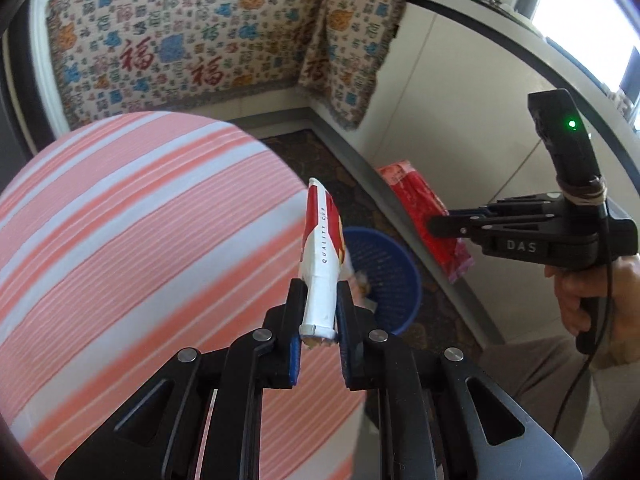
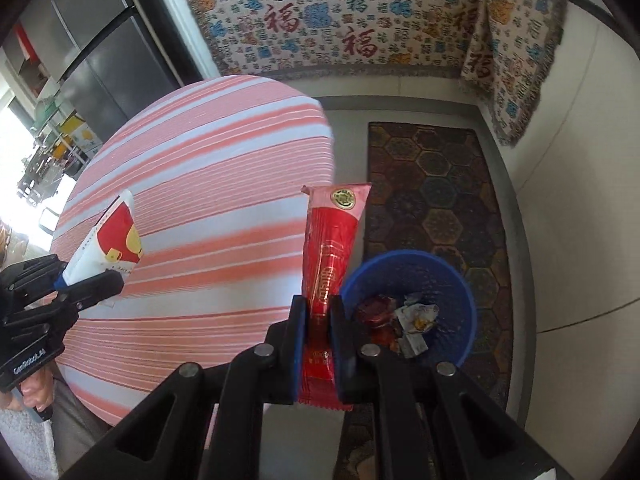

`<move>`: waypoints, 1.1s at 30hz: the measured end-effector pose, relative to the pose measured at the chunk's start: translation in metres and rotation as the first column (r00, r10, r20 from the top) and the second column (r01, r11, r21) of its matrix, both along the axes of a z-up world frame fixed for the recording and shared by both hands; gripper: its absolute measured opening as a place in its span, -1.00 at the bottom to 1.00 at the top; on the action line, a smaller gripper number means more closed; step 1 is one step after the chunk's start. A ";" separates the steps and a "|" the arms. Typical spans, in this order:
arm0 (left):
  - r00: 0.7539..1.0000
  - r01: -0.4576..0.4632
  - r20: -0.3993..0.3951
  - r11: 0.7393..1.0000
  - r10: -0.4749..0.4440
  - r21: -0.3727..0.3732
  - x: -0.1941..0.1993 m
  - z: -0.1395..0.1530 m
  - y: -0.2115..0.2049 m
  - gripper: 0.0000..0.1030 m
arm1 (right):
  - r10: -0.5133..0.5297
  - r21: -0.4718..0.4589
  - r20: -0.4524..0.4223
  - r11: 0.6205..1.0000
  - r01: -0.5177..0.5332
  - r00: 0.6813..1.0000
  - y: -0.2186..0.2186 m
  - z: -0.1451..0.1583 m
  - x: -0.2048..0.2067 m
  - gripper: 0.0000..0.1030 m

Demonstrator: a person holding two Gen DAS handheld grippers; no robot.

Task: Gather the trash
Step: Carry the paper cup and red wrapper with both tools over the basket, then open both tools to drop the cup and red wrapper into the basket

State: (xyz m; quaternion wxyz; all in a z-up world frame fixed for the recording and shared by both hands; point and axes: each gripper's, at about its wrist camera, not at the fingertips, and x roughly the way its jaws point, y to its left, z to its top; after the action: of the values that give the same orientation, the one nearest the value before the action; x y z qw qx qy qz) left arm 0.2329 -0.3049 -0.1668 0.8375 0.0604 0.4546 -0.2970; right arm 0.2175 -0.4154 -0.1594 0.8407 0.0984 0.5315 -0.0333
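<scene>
Beside the striped tablecloth (image 2: 192,184), your left gripper (image 1: 318,292) clamps a flattened paper cup (image 1: 322,248), your right gripper (image 2: 318,308) a red wrapper (image 2: 330,240), near the blue basket (image 2: 460,280).

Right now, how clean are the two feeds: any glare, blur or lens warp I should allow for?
Left wrist view: window blown out at top right, striped tablecloth smeared, flattened paper cup sharp. Right wrist view: glare at the left edge, blue basket and red wrapper clear. Both views bend straight edges and are dark at the rim.
</scene>
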 end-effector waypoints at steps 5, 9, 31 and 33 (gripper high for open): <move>0.998 0.059 -0.024 0.998 -0.058 0.031 -0.003 -0.025 -0.068 -0.72 | -0.084 0.012 -0.027 0.996 0.084 0.996 -0.053 -0.024 -0.015 -0.77; 0.997 0.060 -0.053 0.996 -0.056 0.063 0.001 -0.056 -0.102 -0.69 | -0.126 0.056 -0.049 0.990 0.128 0.991 -0.089 -0.052 -0.019 -0.77; 0.997 0.048 -0.070 0.994 -0.041 0.101 0.038 -0.131 -0.162 0.50 | -0.331 0.252 -0.107 0.903 0.347 0.938 -0.200 -0.194 -0.020 0.13; 0.998 0.047 -0.048 0.997 -0.044 0.064 0.028 -0.114 -0.157 0.61 | -0.380 0.231 -0.096 0.891 0.392 0.920 -0.206 -0.180 -0.031 0.28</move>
State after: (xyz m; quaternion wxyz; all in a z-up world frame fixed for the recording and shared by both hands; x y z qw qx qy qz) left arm 0.2613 -0.4618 -0.2804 0.8175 0.0909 0.4817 -0.3023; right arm 0.1869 -0.6212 -0.3390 0.7856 0.3042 0.5213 -0.1359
